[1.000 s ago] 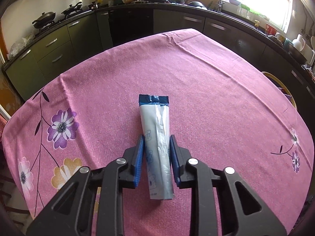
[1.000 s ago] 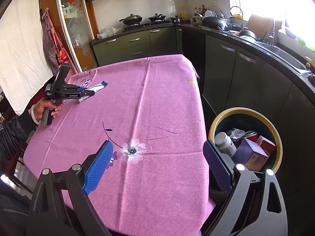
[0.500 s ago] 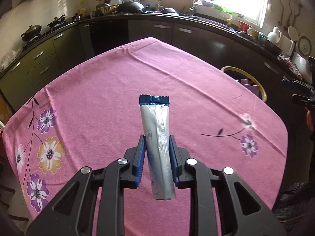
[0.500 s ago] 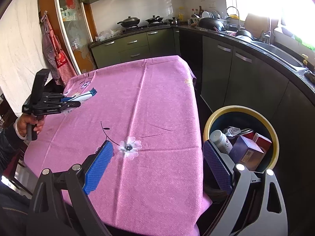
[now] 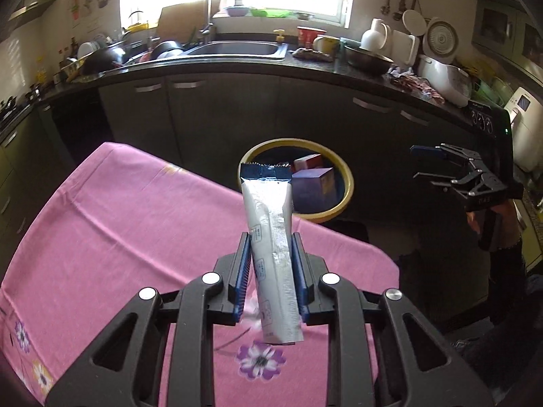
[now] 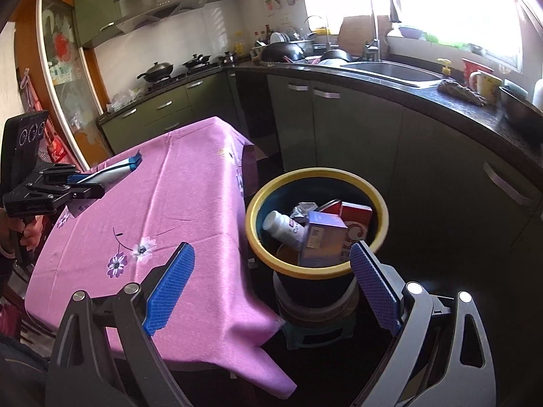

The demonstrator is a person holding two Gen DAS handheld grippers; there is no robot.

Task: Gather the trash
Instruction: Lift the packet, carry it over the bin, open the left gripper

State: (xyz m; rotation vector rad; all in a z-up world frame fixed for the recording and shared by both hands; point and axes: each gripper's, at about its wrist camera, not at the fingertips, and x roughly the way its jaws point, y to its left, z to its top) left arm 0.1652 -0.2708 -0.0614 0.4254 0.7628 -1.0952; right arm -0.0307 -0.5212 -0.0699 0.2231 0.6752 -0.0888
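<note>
Over pink floral tablecloth (image 5: 118, 224), silver tube (image 5: 271, 237) with crimped blue end, clamped in left claw (image 5: 271, 271); right claw (image 6: 271, 285) wide apart.

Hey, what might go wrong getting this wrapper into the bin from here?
The left gripper pinches the wrapper near its lower half over the pink tablecloth; released now, it would likely land on the cloth, short of the yellow-rimmed bin. The bin looks nearly full with boxes and a bottle, so the wrapper could slide off.

Both wrist views angled down, sharing yellow-rimmed bin (image 5: 342, 200) and pink tablecloth (image 6: 190, 203).
</note>
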